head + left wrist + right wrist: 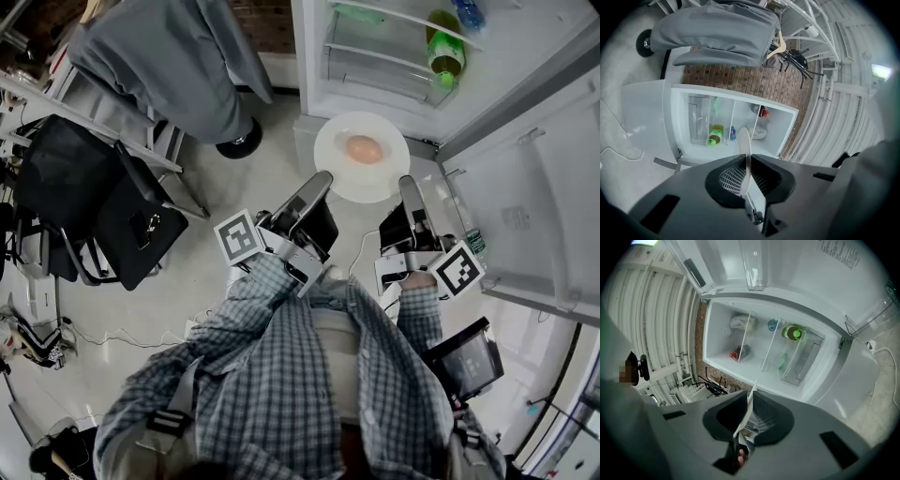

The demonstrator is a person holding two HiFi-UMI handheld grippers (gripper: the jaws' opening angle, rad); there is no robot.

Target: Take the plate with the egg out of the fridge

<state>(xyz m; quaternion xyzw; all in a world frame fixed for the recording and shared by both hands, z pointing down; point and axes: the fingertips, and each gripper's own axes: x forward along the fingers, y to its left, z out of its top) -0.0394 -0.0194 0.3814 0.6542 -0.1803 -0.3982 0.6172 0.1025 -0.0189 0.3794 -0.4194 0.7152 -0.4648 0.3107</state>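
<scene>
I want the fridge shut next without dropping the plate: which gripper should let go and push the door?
Right, probably. The open door stands beside the right gripper, farther from the left gripper. Both are shut on the rim of the plate, so the left would carry plate and egg alone.

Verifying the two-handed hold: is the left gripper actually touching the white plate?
Touching. In its own view, the left gripper has both jaws closed on the white plate, whose rim sits edge-on between them with no gap.
</scene>
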